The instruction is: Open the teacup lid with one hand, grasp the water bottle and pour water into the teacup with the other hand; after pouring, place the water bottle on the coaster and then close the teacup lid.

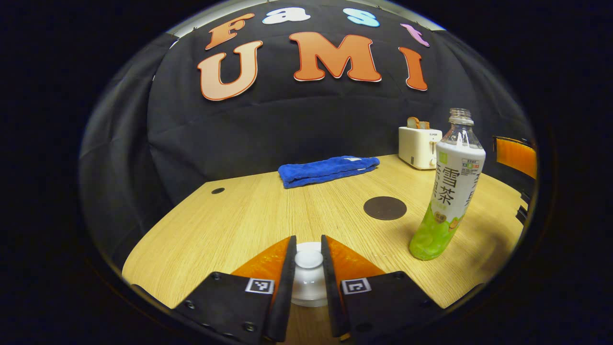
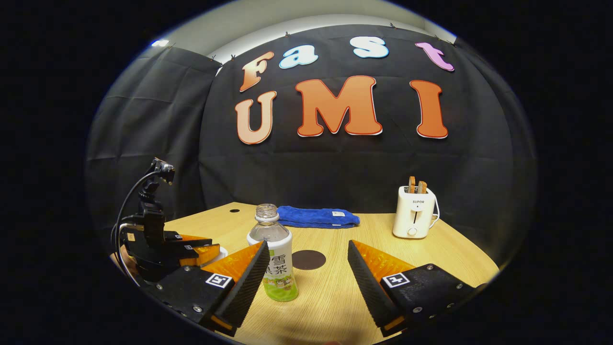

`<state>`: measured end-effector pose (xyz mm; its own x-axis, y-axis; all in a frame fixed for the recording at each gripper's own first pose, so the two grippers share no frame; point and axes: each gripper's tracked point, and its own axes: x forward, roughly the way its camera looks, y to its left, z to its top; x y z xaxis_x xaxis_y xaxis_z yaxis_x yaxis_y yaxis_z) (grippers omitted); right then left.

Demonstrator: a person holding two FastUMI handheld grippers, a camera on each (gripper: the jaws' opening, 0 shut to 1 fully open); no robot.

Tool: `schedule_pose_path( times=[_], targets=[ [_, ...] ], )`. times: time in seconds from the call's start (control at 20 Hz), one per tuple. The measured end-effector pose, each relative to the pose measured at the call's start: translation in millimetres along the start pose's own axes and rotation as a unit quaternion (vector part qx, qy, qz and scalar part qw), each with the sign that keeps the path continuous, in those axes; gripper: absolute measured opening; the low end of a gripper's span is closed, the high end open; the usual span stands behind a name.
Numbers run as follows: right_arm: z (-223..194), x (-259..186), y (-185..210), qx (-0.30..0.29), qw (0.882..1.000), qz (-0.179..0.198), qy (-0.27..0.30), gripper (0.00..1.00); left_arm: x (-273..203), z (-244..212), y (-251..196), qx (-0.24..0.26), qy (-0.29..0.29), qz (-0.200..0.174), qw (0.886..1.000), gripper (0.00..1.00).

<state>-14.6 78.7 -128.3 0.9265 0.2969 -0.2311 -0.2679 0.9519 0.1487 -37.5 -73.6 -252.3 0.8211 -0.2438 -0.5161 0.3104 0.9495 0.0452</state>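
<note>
Two hand-held grippers work over one light wooden table (image 1: 239, 215). In the left gripper view, the left hand-held gripper (image 1: 309, 268) has its two orange-and-black fingers set close on either side of the round knob of the one white ceramic teacup lid (image 1: 309, 258), which sits on the white teacup (image 1: 309, 290) at the near edge of the table; whether both fingers press on the knob I cannot tell. In the right gripper view the same gripper (image 2: 203, 249) shows at the far left, with black cables rising from it.

The right hand-held gripper (image 2: 306, 273) is released, its two ribbed fingers spread wide apart. One uncapped clear plastic water bottle with a white and green label (image 2: 275, 261) stands upright on the table just beside the left finger, partly behind it, not gripped. One dark round coaster (image 2: 309, 259) lies flat beyond the gap between the fingers, near the bottle and apart from it.

Farther back lie one folded blue towel (image 2: 318, 216) and one white toaster (image 2: 414, 218) holding two slices of toast (image 2: 416, 186). An orange chair back (image 1: 516, 155) stands past the table's right edge in the left gripper view.
</note>
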Motion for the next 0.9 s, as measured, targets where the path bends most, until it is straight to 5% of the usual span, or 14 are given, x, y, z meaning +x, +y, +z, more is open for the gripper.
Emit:
schedule_pose_path(
  times=[0.9],
  targets=[
    [-61, 32, 48, -0.026, 0.995, 0.053, 0.08, 0.98, -21, 48, 39, -0.025, -0.074, 0.042, 0.996, 0.29]
  ],
)
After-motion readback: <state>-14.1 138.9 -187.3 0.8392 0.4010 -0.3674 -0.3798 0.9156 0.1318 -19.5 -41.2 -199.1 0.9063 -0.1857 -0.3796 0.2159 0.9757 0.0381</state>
